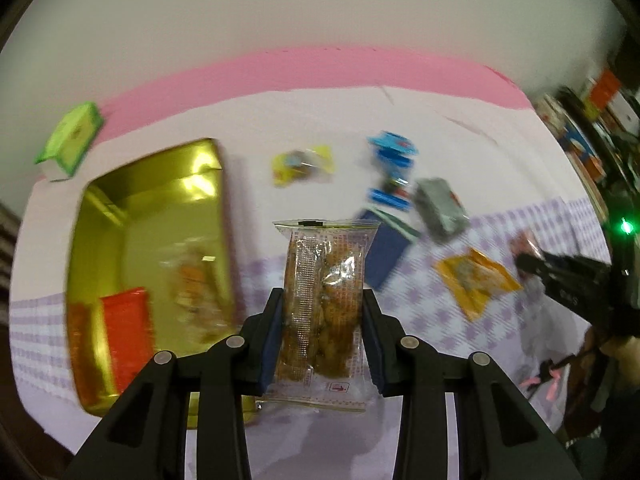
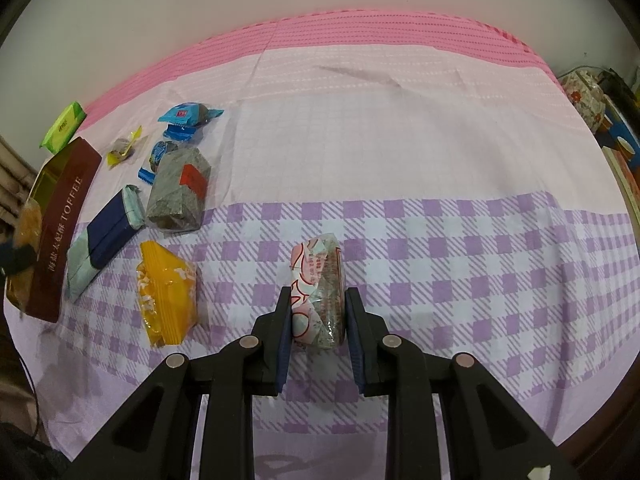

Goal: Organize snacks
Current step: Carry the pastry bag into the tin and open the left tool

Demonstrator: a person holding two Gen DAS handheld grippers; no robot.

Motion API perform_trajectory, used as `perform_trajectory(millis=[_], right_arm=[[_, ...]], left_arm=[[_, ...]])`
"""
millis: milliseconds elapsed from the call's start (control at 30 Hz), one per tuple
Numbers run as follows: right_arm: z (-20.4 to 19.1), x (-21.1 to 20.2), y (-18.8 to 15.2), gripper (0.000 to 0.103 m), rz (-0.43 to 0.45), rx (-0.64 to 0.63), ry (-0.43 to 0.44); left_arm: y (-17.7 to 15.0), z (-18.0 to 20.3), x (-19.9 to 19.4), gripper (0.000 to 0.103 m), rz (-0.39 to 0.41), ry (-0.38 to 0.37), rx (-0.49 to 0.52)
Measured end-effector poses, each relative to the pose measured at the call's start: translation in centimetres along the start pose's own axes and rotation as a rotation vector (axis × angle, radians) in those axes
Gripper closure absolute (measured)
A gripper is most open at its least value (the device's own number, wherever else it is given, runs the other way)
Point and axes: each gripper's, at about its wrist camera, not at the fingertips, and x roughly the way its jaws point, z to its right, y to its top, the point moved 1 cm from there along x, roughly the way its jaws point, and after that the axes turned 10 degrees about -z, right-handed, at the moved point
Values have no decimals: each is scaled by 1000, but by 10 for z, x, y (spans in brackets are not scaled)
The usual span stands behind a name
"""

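Observation:
My left gripper (image 1: 323, 300) is shut on a clear packet of brown snack (image 1: 324, 304) and holds it above the table, just right of the open gold tin (image 1: 148, 208). The tin holds a red packet (image 1: 126, 328) and blurred brown snacks. My right gripper (image 2: 318, 308) is shut on a pink-and-white wrapped snack (image 2: 318, 288) low over the purple checked cloth. The tin's brown "TOFFEE" side (image 2: 62, 228) shows at the left of the right wrist view. The right gripper also shows at the right edge of the left wrist view (image 1: 532, 264).
Loose snacks lie on the cloth: an orange packet (image 2: 166, 292), a navy bar (image 2: 106, 236), a grey packet (image 2: 180, 192), blue candies (image 2: 188, 118), a yellow candy (image 2: 124, 148). A green box (image 2: 62, 126) sits at the far left. Cluttered shelves (image 1: 592, 128) stand at right.

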Motion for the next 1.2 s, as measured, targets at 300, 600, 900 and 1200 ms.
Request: perform_trajectory(millis=[300,600,900,1200], right_arm=[[0,1,0,80,-4,1,-4],[-2,4,4,80,-9,-4,-20],[-4,5,4,80,-10,-1,-33],[-3,6,4,80,-10,-2,-36]], left_arm=[[-6,-95,-6,65,-8,133,-211],[-25,-149,15,65,-93,194,-308],[-30,-149,35,65,-129,253,-279],[-33,-157,41,65,-137,247,-288]])
